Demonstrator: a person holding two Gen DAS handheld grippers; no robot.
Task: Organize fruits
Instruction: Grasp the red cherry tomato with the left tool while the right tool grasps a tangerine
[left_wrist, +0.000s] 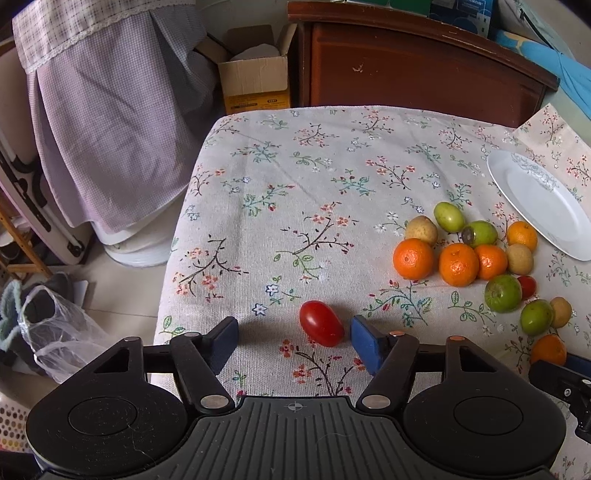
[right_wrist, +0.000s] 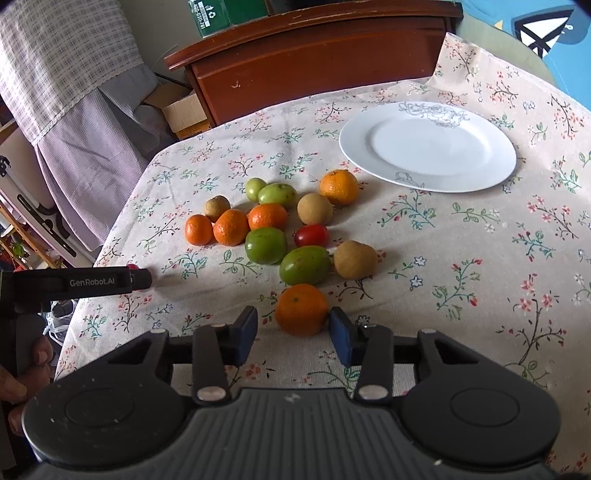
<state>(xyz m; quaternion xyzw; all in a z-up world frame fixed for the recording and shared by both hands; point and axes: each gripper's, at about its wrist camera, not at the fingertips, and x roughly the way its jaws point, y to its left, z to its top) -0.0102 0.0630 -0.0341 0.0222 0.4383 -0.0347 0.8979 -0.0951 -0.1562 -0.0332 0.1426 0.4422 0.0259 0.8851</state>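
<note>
Left wrist view, we see our left hand-held gripper (left_wrist: 293, 341) wide open around a red tomato (left_wrist: 321, 323) on the bench (left_wrist: 295, 177), right wrist view, right hand-held gripper (right_wrist: 293, 334) open, orange (right_wrist: 301, 309) between its fingers, white plate (right_wrist: 427, 146) beyond, well apart.
</note>
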